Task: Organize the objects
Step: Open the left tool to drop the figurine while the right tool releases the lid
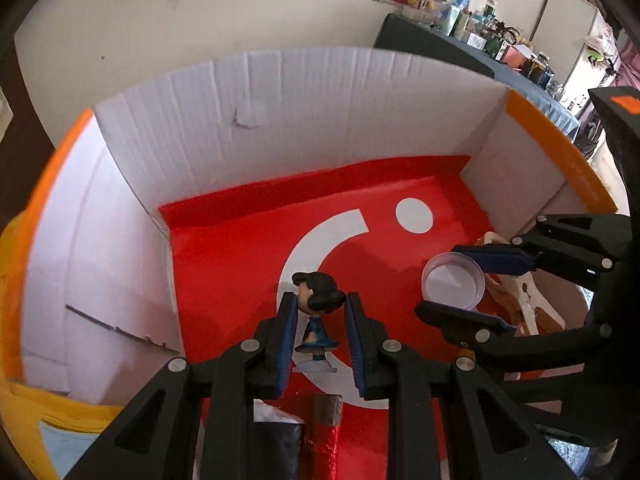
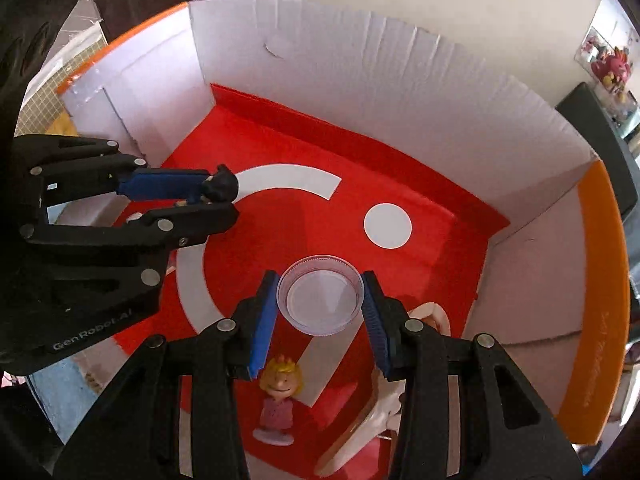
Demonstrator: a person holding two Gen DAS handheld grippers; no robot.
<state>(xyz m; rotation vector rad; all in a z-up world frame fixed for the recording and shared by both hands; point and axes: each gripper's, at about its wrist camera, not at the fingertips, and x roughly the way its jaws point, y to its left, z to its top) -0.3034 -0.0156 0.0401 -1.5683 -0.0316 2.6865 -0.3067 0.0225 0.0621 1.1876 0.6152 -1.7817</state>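
Observation:
Both grippers are inside an open cardboard box (image 1: 280, 120) with a red floor (image 2: 280, 152). My left gripper (image 1: 320, 312) is shut on a black-haired figurine in a blue dress (image 1: 318, 320), held by the head; it shows in the right wrist view too (image 2: 220, 188). My right gripper (image 2: 320, 304) is shut on a clear round plastic dish (image 2: 320, 300), seen also in the left wrist view (image 1: 454, 280). A blond figurine in a pink dress (image 2: 276, 400) lies on the box floor below the right gripper.
A white and tan toy (image 2: 368, 420) lies on the floor at the box's right side, also seen in the left wrist view (image 1: 528, 300). The box has white inner walls and orange rims (image 2: 600, 280). A red-wrapped object (image 1: 328, 432) sits under the left gripper.

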